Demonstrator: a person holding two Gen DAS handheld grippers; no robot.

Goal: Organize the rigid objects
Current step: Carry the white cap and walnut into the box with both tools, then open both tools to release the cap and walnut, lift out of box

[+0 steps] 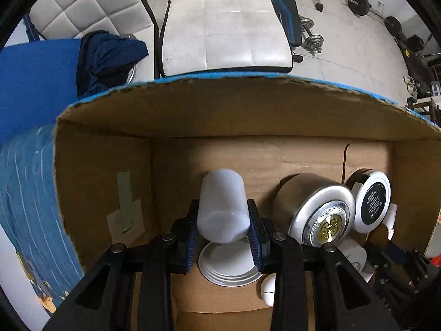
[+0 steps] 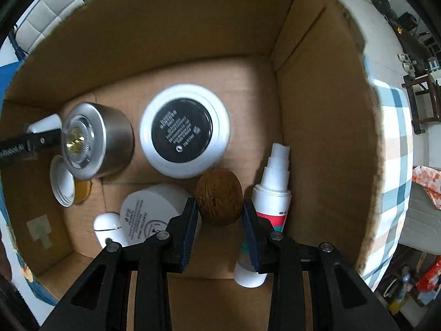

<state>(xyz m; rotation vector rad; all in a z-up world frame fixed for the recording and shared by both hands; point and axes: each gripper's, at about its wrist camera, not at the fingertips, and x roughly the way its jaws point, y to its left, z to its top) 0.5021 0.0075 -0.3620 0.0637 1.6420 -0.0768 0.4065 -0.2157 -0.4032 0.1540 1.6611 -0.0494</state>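
We see left tool point(image 1: 223, 231) clamped on white cup point(image 1: 222, 207) above lid point(image 1: 228, 266) inside cardboard box point(image 1: 248, 104); right tool point(image 2: 220, 215) narrow, nut point(image 2: 219, 196) between fingers, contact unclear.

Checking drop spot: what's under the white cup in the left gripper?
A white lid lies open side up on the box floor, just below the white cup held by the left gripper. The lid's far edge is covered by the cup; touching or apart, cannot tell.
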